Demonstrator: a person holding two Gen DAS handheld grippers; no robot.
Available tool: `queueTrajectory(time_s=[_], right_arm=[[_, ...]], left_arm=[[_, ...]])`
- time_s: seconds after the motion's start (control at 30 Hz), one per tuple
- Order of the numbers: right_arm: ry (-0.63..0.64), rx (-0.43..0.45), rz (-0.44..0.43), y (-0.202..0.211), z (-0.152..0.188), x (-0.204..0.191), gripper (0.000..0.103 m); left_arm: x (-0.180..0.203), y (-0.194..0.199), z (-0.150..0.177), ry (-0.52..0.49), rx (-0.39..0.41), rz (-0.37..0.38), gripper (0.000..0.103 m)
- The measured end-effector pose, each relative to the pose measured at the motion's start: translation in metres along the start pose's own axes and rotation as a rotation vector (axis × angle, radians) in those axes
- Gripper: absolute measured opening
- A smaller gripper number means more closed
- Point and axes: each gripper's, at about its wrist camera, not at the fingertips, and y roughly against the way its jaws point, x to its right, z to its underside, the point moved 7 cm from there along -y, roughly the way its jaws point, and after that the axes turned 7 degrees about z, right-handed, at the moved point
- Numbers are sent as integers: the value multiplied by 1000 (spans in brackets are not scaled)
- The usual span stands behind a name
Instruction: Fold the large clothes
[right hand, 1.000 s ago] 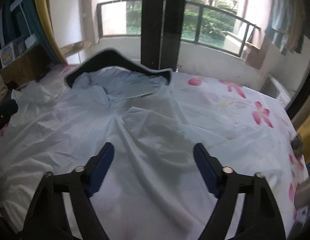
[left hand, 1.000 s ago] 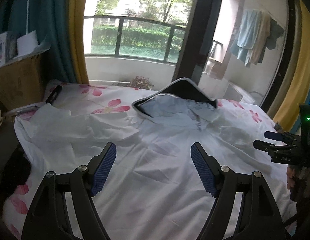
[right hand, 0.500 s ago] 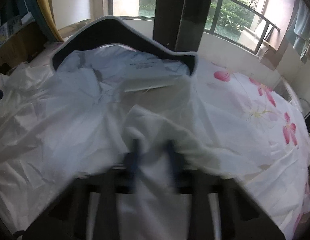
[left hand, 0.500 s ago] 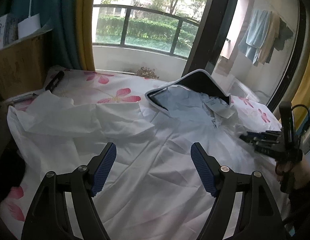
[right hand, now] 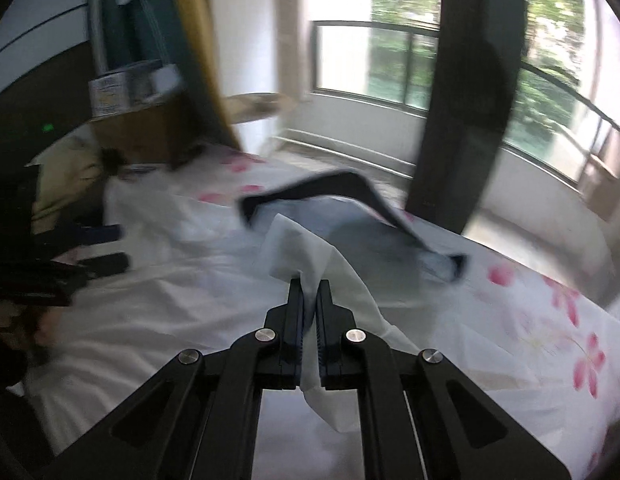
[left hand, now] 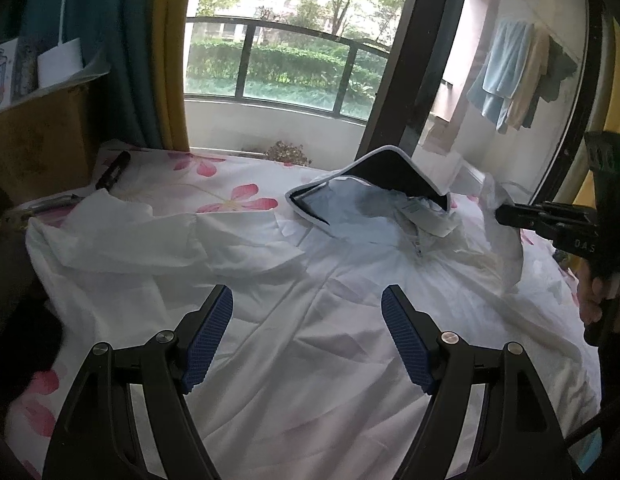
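A large white hooded garment (left hand: 318,304) lies spread face-up on a bed (left hand: 229,196) with a pink-flower sheet, its dark-lined hood (left hand: 374,184) toward the window at twelve o'clock. A second ago both tools hovered wide open. Now the right gripper (right hand: 308,292) has its jaws clamped tight on a fold of the garment's sleeve, raising it off the bed at three o'clock in the left view. The left gripper (left hand: 305,336) hangs wide open, holding nothing. The first sleeve fold appears to be starting.
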Motion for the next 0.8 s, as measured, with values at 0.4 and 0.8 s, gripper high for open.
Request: queueTrajectory(time_s=[0.4,0.8], right_arm=[[111,-67,-92,-58,-11,-51,21],[-26,12,271,4,11,55,81]], left_arm=[[-25,13,1,-3,-21,-44,80],[30,-64,-18,-186,-169,76,80]])
